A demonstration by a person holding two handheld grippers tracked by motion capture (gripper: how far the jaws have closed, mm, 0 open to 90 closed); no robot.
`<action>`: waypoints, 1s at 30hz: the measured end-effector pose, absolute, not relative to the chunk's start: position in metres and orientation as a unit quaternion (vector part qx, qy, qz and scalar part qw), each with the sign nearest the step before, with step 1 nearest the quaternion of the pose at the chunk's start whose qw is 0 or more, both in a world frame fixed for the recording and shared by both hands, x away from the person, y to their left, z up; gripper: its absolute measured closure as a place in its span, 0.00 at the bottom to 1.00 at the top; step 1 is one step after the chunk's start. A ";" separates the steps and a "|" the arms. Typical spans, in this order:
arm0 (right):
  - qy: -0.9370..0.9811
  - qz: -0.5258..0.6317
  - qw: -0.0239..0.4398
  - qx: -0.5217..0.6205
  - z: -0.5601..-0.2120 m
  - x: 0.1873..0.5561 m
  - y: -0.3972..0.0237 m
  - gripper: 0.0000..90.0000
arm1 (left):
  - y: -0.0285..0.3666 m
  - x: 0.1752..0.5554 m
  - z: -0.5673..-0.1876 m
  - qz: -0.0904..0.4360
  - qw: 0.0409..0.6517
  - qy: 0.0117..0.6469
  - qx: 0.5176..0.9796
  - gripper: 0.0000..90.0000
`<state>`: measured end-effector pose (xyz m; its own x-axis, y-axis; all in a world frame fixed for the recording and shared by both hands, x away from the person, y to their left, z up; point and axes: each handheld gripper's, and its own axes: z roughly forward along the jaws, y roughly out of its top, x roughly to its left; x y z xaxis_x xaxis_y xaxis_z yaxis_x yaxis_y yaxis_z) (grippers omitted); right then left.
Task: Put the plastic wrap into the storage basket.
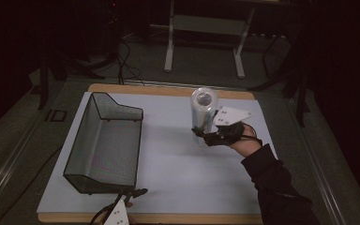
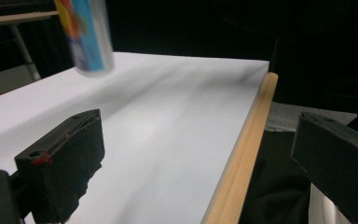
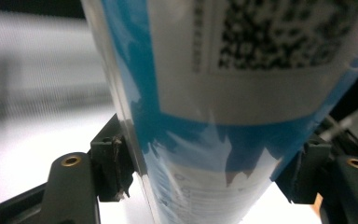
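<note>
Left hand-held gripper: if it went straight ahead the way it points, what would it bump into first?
Probably nothing soon. The left hand-held gripper points low across the bare white table top; the raised canister sits off to one side, though depth is hard to judge.

Looks like a lab or recording studio set up for data capture, not a home. A white work board with a wooden edge sits low on grey carpet, with dark surroundings, cables trailing across the floor and a white metal stand frame behind. The person wears a sensor-fitted right gripper with a grey tracking plate, and the board holds a lone wire mesh basket, staged like a test bench.
</note>
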<state>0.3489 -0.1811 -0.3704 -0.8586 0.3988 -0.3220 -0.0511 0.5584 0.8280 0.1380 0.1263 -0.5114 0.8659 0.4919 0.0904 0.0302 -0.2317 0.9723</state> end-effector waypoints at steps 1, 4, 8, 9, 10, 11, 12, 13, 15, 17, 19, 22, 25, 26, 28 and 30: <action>0.835 0.483 0.241 0.108 -0.366 0.348 -0.184 0.35 | 0.126 0.138 -0.511 0.194 0.596 0.172 0.760 0.03; 0.795 0.557 0.208 0.118 -0.352 0.344 -0.191 0.35 | 0.126 0.138 -0.511 0.192 0.596 0.171 0.760 0.03; 0.728 0.651 0.180 0.122 -0.336 0.336 -0.200 0.35 | 0.126 0.137 -0.511 0.191 0.597 0.171 0.760 0.03; 0.728 0.651 0.180 0.122 -0.336 0.336 -0.200 0.35 | 0.126 0.137 -0.511 0.191 0.597 0.171 0.760 0.03; 0.688 0.695 0.165 0.129 -0.327 0.332 -0.204 0.35 | 0.126 0.137 -0.511 0.191 0.598 0.170 0.760 0.03; 0.688 0.695 0.165 0.129 -0.327 0.332 -0.204 0.35 | 0.126 0.137 -0.511 0.191 0.598 0.170 0.760 0.03; 0.654 0.730 0.145 0.136 -0.320 0.330 -0.207 0.35 | 0.126 0.137 -0.511 0.191 0.598 0.172 0.760 0.03; 0.646 0.736 0.138 0.146 -0.317 0.329 -0.206 0.35 | 0.126 0.137 -0.511 0.192 0.598 0.171 0.759 0.03; 0.631 0.744 0.138 0.169 -0.312 0.329 -0.201 0.35 | 0.125 0.137 -0.511 0.192 0.599 0.169 0.759 0.03; 0.632 0.740 0.139 0.185 -0.309 0.327 -0.196 0.35 | 0.125 0.137 -0.511 0.192 0.600 0.169 0.758 0.03; 0.630 0.736 0.139 0.206 -0.307 0.328 -0.181 0.35 | 0.124 0.136 -0.511 0.191 0.601 0.168 0.758 0.03; 0.621 0.737 0.114 0.241 -0.308 0.331 -0.160 0.35 | 0.124 0.135 -0.510 0.195 0.604 0.167 0.755 0.03; 0.625 0.725 0.075 0.279 -0.314 0.336 -0.136 0.35 | 0.125 0.133 -0.509 0.201 0.607 0.166 0.750 0.04; 0.632 0.719 0.068 0.282 -0.316 0.337 -0.129 0.35 | 0.125 0.132 -0.508 0.203 0.609 0.166 0.748 0.04; 0.656 0.692 0.062 0.294 -0.320 0.337 -0.110 0.35 | 0.126 0.130 -0.508 0.206 0.612 0.167 0.745 0.04; 0.672 0.673 0.062 0.303 -0.323 0.338 -0.094 0.35 | 0.127 0.129 -0.508 0.215 0.611 0.173 0.743 0.04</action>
